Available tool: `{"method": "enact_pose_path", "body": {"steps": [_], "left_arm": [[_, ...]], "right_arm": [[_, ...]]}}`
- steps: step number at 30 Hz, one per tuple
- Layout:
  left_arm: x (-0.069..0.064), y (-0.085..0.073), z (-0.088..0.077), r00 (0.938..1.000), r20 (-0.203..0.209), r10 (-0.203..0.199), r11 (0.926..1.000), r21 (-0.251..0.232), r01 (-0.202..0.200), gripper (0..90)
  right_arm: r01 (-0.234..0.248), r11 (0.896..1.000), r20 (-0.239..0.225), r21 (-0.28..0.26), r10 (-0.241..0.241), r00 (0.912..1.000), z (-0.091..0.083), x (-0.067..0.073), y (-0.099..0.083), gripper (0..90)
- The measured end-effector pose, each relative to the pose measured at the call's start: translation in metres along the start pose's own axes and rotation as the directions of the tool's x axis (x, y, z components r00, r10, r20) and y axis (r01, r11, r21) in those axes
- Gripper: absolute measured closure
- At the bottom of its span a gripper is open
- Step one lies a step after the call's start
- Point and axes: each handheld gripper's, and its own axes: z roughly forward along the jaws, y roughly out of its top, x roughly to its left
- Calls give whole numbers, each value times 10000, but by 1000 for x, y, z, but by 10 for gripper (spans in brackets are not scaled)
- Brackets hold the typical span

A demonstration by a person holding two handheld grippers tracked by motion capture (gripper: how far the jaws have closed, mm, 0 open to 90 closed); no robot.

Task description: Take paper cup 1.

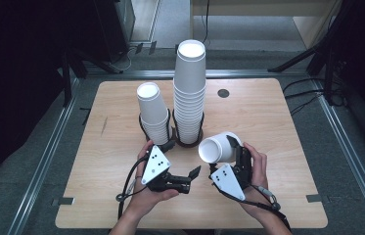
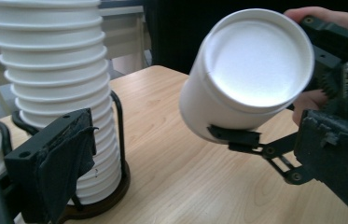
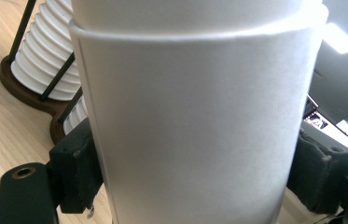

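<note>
**Right claw holds one white cup tilted above the bench; left claw empty**

White paper cup point(image 1: 217, 147) sits in the right claw point(image 1: 233, 147), clear of the bench point(image 1: 278, 122) surface. Cup is tipped over toward the person's left, its open mouth facing left and slightly toward the camera in the high view. In the left gripper view the cup point(image 2: 251, 70) shows its round end face-on, with one black jaw of the right claw lying against its lower wall. In the right gripper view the cup point(image 3: 195, 121) wall runs between both black pads point(image 3: 76, 175), which press on it from either side: the claw is closed on the cup. A second rim line near the top of that view suggests nested cups; cannot tell for sure.

Left claw point(image 1: 180, 164) lies just left of the cup, not touching it. Its jaws stand apart with nothing between them; one padded jaw is visible in the left gripper view, low left.

Behind the claws, two stacks of white cups stand upright in dark wire holders on round bases: the tall stack point(image 1: 190, 88) near the bench centre, the short stack point(image 1: 153, 110) just beside it on the left. The held cup hangs near the base of the tall stack, to its right, apart from it.

A small dark round disc point(image 1: 223, 93) lies on the bench further back.
</note>
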Motion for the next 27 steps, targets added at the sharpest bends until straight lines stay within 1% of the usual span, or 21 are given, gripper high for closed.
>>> {"method": "enact_pose_path", "body": {"steps": [5, 9, 10, 12, 17, 20, 21, 25, 27], "left_arm": [[-5, -1, 3, 9995, 222, 224, 9995, 196, -229, 0], [-9, -2, 6, 9983, 364, 456, 9982, 376, -470, 0], [-10, -2, 7, 9981, 402, 469, 9980, 393, -485, 0], [-12, -2, 8, 9982, 359, 471, 9980, 410, -486, 43], [-15, -3, 10, 9964, 588, 617, 9968, 471, -645, 49], [-16, -3, 11, 9962, 597, 628, 9967, 470, -656, 56], [-17, -3, 11, 9956, 632, 685, 9963, 478, -716, 60], [-19, -4, 11, 9942, 719, 802, 9950, 536, -841, 66], [-19, -3, 11, 9941, 698, 824, 9951, 493, -860, 97]], "right_arm": [[249, 9996, -179, -99, -251, 9995, 0, 6, 0, 167], [292, 9993, -279, -219, -298, 9992, -1, 8, 2, 167], [318, 9992, -302, -258, -326, 9990, -1, 8, 3, 167], [333, 9988, -360, -353, -346, 9988, -2, 9, 3, 166], [451, 9974, -544, -567, -482, 9974, -3, 12, 4, 166], [481, 9968, -625, -639, -521, 9967, -3, 14, 4, 166], [569, 9954, -714, -768, -624, 9955, -4, 16, 4, 166], [563, 9936, -892, -984, -651, 9939, -5, 18, 5, 166], [582, 9926, -941, -1067, -683, 9932, -6, 18, 6, 165]]}}
